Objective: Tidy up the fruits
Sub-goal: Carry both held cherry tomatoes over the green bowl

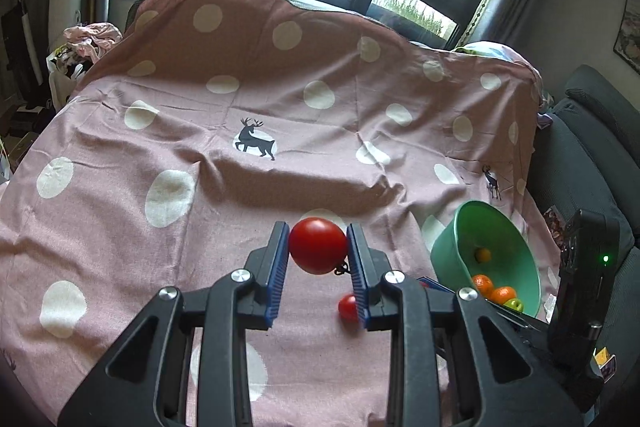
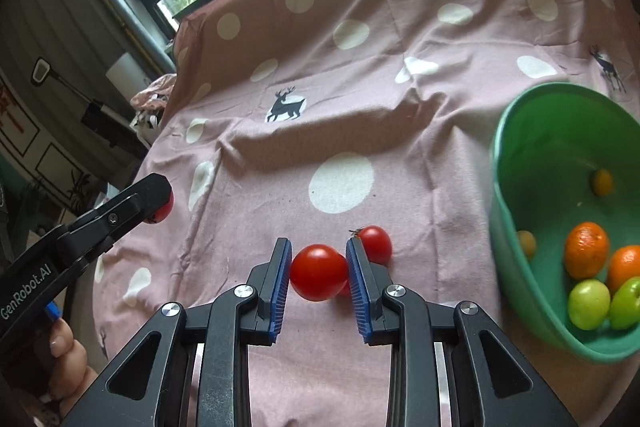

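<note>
A pink spotted cloth (image 2: 360, 115) lies under both grippers. Right of the fingers – a green bowl (image 2: 504, 187) holding fruit. The left gripper (image 1: 318, 247) clamps a tomato (image 1: 318, 245); the right gripper (image 2: 319, 273) clamps a second tomato (image 2: 319, 271) – a third tomato (image 2: 376, 243) just beyond its right finger

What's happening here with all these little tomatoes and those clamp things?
A person is sorting fruit with a hand-held gripper in each hand. The left hand-held gripper is clamped on a red tomato, and the right hand-held gripper grips another tomato. One more loose tomato lies on the spotted pink cloth. The green bowl beside them already holds oranges and green fruits.
</note>
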